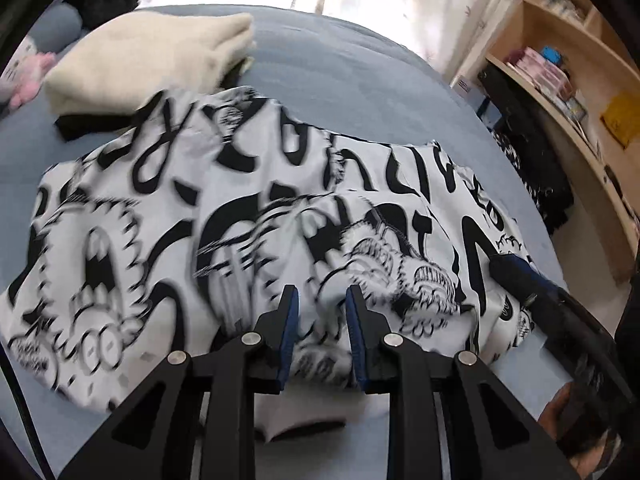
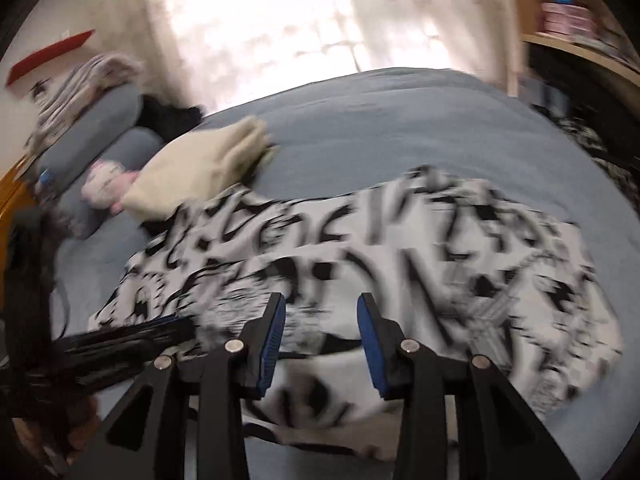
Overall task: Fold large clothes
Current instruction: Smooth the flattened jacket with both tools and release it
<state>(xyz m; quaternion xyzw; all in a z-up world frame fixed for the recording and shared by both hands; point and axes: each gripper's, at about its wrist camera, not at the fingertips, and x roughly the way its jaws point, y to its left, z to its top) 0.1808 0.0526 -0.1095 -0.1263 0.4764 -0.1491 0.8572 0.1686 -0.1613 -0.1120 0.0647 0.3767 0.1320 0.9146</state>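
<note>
Both claws sit nearest: left claw (image 1: 322,300) and right claw (image 2: 320,312) hover spread, gripping nothing, above the near edge of the printed garment (image 1: 248,216). It lies on the bed (image 1: 340,64), just beside a folded cream pile (image 1: 152,56), probably released after a fold.

— What carries everything here?
— A bed (image 1: 360,64) with a blue-grey cover.
— And on it?
— A black-and-white printed garment (image 1: 248,216) lies spread; beside it a folded cream cloth (image 1: 148,56); further back, grey pillows (image 2: 116,120) and a pink-white plush toy (image 2: 104,188).
</note>
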